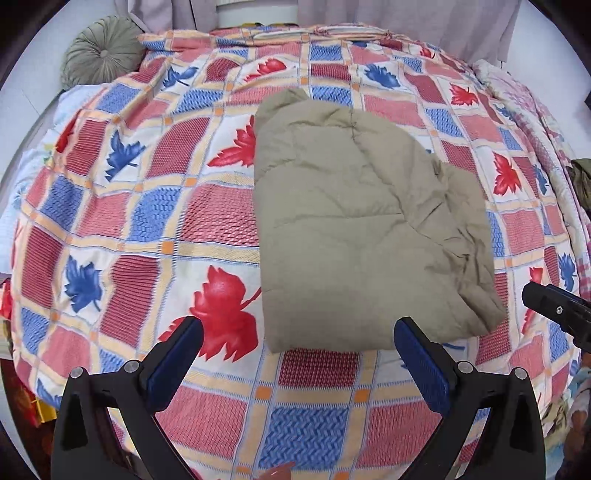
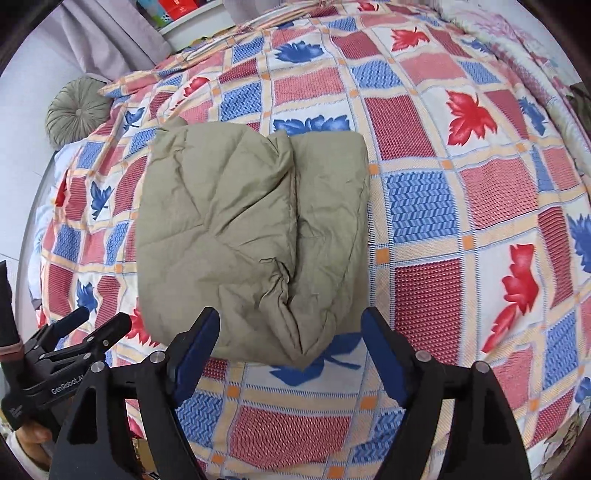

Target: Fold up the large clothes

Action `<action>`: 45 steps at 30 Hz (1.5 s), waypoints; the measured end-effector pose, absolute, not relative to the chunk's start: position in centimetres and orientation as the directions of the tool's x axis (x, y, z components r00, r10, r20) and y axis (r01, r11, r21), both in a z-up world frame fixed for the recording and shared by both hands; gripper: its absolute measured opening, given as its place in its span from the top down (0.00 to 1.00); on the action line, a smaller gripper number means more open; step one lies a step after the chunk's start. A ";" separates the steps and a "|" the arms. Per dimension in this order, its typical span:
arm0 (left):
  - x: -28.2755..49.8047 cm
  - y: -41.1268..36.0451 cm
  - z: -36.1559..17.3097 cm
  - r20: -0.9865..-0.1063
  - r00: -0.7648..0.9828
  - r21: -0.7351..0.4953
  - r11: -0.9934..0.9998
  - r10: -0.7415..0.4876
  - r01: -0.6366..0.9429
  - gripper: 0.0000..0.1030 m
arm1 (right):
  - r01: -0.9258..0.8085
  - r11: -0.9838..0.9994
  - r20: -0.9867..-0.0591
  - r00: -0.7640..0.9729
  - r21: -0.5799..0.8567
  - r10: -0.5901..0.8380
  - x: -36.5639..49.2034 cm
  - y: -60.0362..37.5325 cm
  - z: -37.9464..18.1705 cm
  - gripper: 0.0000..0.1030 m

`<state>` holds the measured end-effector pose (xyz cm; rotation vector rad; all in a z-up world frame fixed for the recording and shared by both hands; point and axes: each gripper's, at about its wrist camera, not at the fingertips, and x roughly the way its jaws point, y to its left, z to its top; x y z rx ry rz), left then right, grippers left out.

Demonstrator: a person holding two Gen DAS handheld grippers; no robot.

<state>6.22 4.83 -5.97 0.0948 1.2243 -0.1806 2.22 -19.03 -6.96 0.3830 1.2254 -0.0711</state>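
A khaki padded garment (image 1: 354, 229) lies folded into a thick bundle on the patterned bedspread (image 1: 147, 206); the same garment (image 2: 236, 229) fills the middle of the right wrist view. My left gripper (image 1: 299, 328) hangs above the bundle's near edge, jaws wide apart and empty. My right gripper (image 2: 290, 321) hovers over the bundle's near right corner, also open with nothing between its blue pads (image 2: 195, 350). In the left wrist view the right gripper's fingers (image 1: 554, 306) poke in from the right edge. The left gripper (image 2: 92, 332) shows at the lower left of the right wrist view, held by a hand.
A round green cushion (image 1: 99, 51) sits at the bed's far left corner against grey curtains (image 1: 406, 14). A pink floral blanket (image 1: 528, 110) is bunched along the bed's right side, with a dark cloth (image 1: 583, 181) beside it. A shelf with colourful boxes (image 2: 177, 11) stands behind the bed.
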 end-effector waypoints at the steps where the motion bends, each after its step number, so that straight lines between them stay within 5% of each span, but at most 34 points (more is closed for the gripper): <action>1: 5.8 5.1 -5.1 -0.938 0.337 -0.022 0.983 -0.084 0.182 0.00 | 0.254 0.937 -0.926 0.350 0.241 0.143 1.9 -18.9 -6.2 0.18; 6: 4.1 5.9 -1.0 -0.918 0.390 -0.003 0.985 -0.072 0.173 0.00 | 0.254 0.945 -0.914 0.395 0.204 0.092 0.4 -18.1 -2.1 0.16; 8: 3.6 6.1 0.4 -0.912 0.402 -0.006 0.986 -0.075 0.169 0.00 | 0.252 0.947 -0.905 0.417 0.200 0.081 -0.1 -17.9 -0.6 0.00; 23: 0.7 7.7 7.2 -0.878 0.474 -0.019 0.993 -0.072 0.117 0.00 | 0.275 0.953 -0.867 0.498 0.129 -0.026 -4.0 -16.7 6.5 0.00; 45: -0.8 8.3 8.8 -0.867 0.496 -0.004 0.995 -0.054 0.102 0.00 | 0.261 0.959 -0.843 0.536 0.112 -0.048 -4.1 -15.5 8.5 0.00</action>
